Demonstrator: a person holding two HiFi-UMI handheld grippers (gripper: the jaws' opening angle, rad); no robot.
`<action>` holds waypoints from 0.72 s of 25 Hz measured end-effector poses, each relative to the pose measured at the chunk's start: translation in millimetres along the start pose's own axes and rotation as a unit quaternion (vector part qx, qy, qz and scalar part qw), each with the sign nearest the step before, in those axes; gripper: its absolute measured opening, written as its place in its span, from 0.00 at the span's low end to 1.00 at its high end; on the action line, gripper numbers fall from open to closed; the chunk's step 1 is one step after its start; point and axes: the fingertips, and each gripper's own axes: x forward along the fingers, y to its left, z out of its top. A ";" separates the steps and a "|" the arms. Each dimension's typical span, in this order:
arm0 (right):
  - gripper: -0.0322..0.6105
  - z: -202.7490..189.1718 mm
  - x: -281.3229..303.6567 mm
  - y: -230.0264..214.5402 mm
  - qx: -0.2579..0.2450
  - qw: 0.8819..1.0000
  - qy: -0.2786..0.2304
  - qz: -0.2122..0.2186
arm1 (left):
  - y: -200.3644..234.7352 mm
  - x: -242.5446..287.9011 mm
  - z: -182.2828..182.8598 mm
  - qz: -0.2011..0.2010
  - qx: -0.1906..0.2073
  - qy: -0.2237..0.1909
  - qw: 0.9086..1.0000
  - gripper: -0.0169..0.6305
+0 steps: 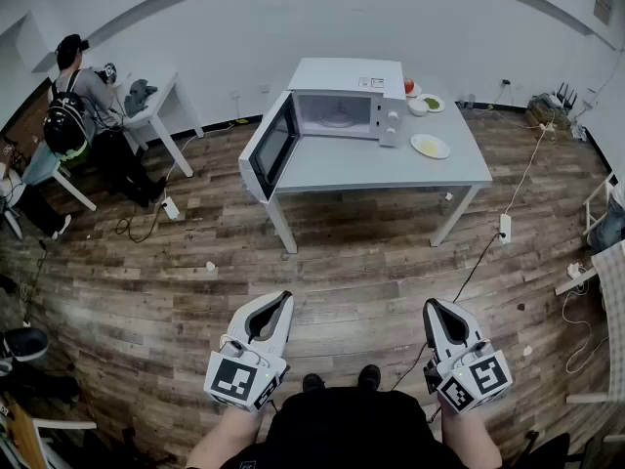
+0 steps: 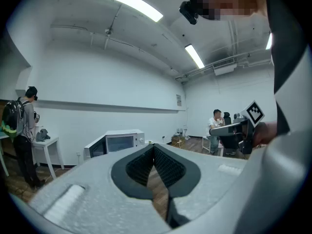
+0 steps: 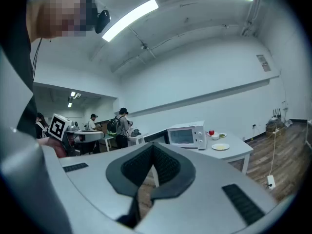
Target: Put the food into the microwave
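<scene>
Left tool [image 1: 274, 304] and right tool [image 1: 436, 308] both pressed together, empty, well back from the worktop [image 1: 371, 170] — plate of food [image 1: 430, 146] sits there just right of the open white microwave [image 1: 344, 74], top sticker [image 1: 370, 83] too small to read.

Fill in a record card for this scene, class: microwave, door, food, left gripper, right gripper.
microwave: stands on the grey table
door: swung open
food: plate on the table right of the microwave; bowl, second plate and red item further back
left gripper: jaws together, empty, away from the table
right gripper: jaws together, empty, away from the table
</scene>
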 end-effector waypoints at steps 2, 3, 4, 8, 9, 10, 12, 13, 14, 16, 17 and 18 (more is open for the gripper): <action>0.07 -0.5 -2.8 -4.1 0.000 1.000 0.002 0.001 | -5.5 3.4 -0.4 -0.002 0.000 0.001 1.000 0.04; 0.07 -0.9 -4.1 -6.1 0.000 1.000 0.003 0.001 | -8.2 5.4 -0.8 -0.002 0.000 0.002 1.000 0.04; 0.07 -1.5 -5.4 -8.3 0.000 1.000 0.003 0.002 | -10.8 7.5 -1.1 -0.003 0.000 0.002 1.000 0.04; 0.07 -1.9 -11.9 -19.1 0.005 1.000 0.002 0.003 | -21.9 18.0 1.0 -0.008 0.002 0.002 1.000 0.04; 0.07 -1.0 -13.9 -23.1 0.006 1.000 0.001 0.003 | -25.2 21.8 2.3 -0.009 0.003 0.002 1.000 0.04; 0.07 -0.2 -16.3 -27.8 0.005 1.000 0.000 0.002 | -29.1 26.0 3.5 -0.010 0.004 0.002 1.000 0.04; 0.07 1.1 -23.0 -38.6 -0.002 1.000 -0.001 -0.003 | -39.8 34.2 4.6 -0.013 0.002 0.003 1.000 0.04; 0.07 2.1 -26.9 -43.8 -0.010 1.000 -0.001 -0.006 | -46.6 38.1 4.6 -0.015 0.001 0.004 1.000 0.04; 0.07 3.5 -30.9 -48.5 -0.019 1.000 -0.002 -0.009 | -54.0 41.8 4.7 -0.017 0.000 0.006 1.000 0.04; 0.07 6.8 -38.2 -55.9 -0.028 1.000 -0.005 -0.006 | -68.9 49.0 5.1 -0.022 -0.001 0.007 1.000 0.04; 0.07 7.6 -41.3 -58.8 -0.030 1.000 -0.006 -0.003 | -75.5 51.9 5.0 -0.023 -0.002 0.007 1.000 0.04; 0.07 7.6 -44.1 -61.6 -0.031 0.999 -0.007 0.000 | -81.2 54.5 4.7 -0.024 -0.002 0.007 1.000 0.04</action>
